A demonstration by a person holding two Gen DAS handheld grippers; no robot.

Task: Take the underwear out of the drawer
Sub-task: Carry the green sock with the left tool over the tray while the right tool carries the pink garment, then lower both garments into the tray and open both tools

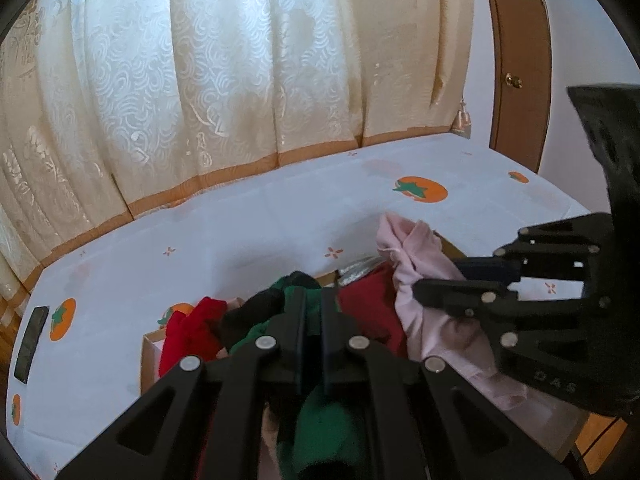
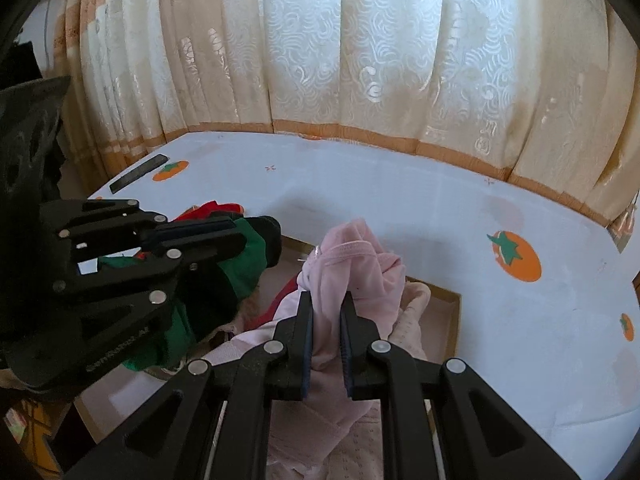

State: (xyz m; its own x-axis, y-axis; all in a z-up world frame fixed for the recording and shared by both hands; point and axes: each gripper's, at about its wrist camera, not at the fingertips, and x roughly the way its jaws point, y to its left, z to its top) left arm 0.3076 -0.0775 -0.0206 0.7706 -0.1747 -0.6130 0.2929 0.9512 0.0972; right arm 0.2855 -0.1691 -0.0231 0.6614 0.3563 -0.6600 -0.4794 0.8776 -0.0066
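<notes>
**Both grippers loaded, garments half out of the drawer**

Your left gripper has its fingers closed on a green and black garment; the cloth bunches out past the tips and hangs below them. Your right gripper has its fingers pinched on a pink garment, whose elastic edge stands up just beyond the tips while the rest trails back under the fingers.

You look to be in the lifting step. Both pieces are gripped and raised, but their lower folds appear to reach down into the drawer, the shallow brown-walled box lying beneath and just ahead of both sets of fingers. Red garments sit left of your left fingers, and more pale pink cloth lies under your right ones.

For the next move, you would want to raise both grippers until the trailing cloth comes free of the drawer walls, then carry the pieces out over the white persimmon-print sheet ahead of the fingers. Keep the two grippers apart, since they sit near each other and the hanging folds could tangle or drag a neighbouring piece along.
</notes>
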